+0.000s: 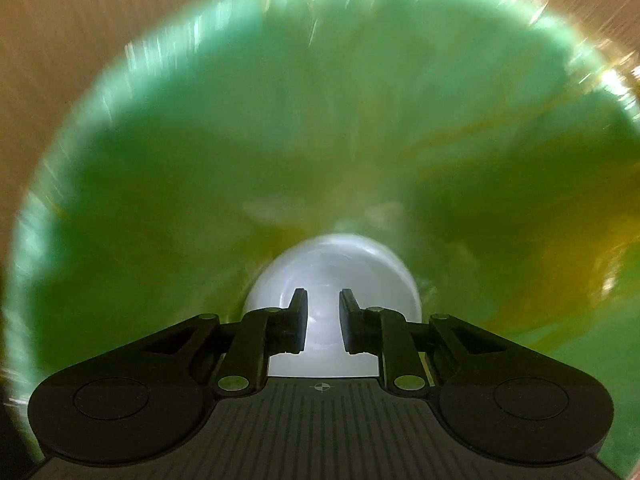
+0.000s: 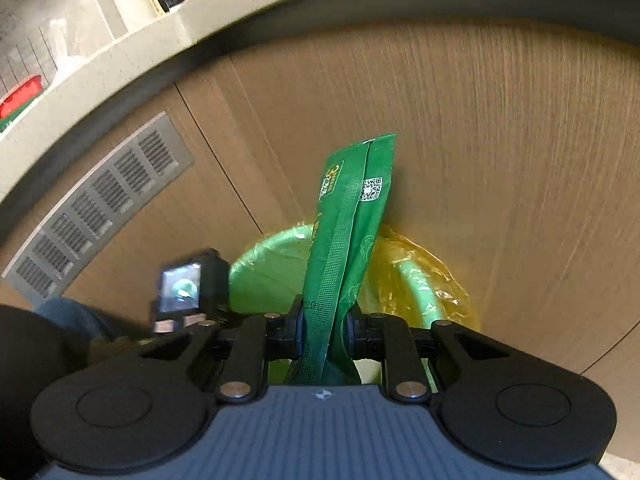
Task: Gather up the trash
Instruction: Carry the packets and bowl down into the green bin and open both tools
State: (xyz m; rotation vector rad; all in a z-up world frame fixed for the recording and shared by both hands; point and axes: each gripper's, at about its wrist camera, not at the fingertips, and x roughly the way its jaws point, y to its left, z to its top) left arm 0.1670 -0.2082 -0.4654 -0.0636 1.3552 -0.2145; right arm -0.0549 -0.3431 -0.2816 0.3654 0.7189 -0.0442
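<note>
Background: brown wood-grain cabinet front (image 2: pixel 500 160) with a grey louvred vent panel (image 2: pixel 104 204), under a pale stone surface (image 2: pixel 120 64). At its foot stands a round green bin lined with yellow-green plastic film (image 2: pixel 272 268).

Right gripper (image 2: pixel 322 324): fingers clenched on a flat green foil sachet with a printed square code (image 2: pixel 352 216), held above the bin's rim. Long axis runs up and away from the fingers, free end toward the cabinet front.

Left gripper (image 1: pixel 323 312): aimed down into the bin, fingers parted, gripping nothing. A pale rounded object (image 1: pixel 332 264), possibly a cup, shows beyond them; blur prevents identification.

Risk: the sachet is long and light. Released before centred over the bin, it could catch the liner's edge and fall outside.
</note>
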